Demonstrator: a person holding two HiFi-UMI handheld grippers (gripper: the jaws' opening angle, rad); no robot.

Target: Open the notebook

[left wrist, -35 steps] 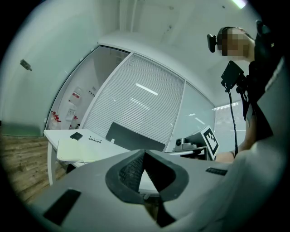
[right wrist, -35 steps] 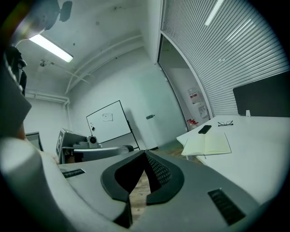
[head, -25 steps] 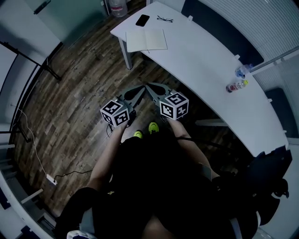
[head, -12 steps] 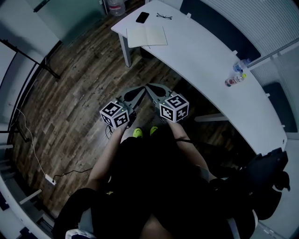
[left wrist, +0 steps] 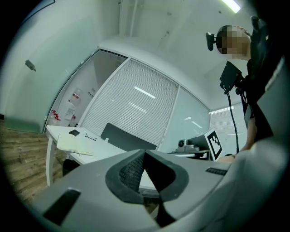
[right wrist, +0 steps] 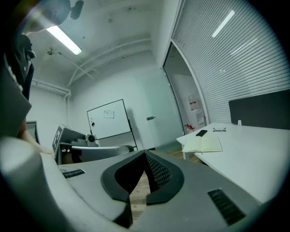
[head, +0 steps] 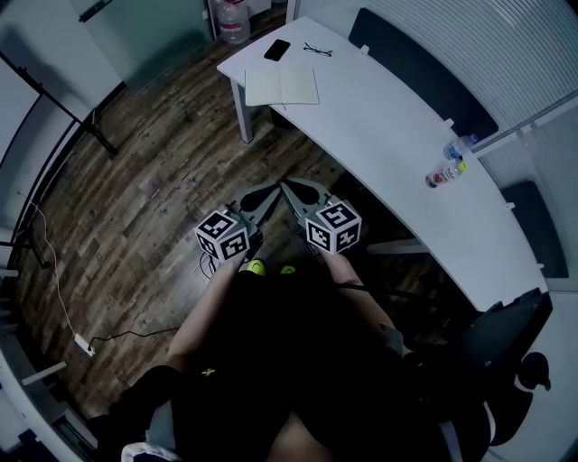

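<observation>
The notebook (head: 282, 87) lies open with pale pages up at the far left end of the white table (head: 388, 117). It also shows in the left gripper view as the notebook (left wrist: 74, 142) and in the right gripper view as the notebook (right wrist: 204, 144). My left gripper (head: 265, 192) and right gripper (head: 291, 188) are held side by side over the wooden floor, well short of the table. Both are shut with nothing between the jaws, as the left gripper (left wrist: 144, 152) and right gripper (right wrist: 145, 154) show up close.
A black phone (head: 277, 50) and a pair of glasses (head: 317, 50) lie beyond the notebook. Small bottles (head: 447, 167) stand at the table's far right edge. A water jug (head: 233, 20) stands on the floor behind the table, and a dark chair (head: 506, 361) is at lower right.
Both grippers sit a little lower in the head view, still shut and side by side. The notebook has not moved on the table.
</observation>
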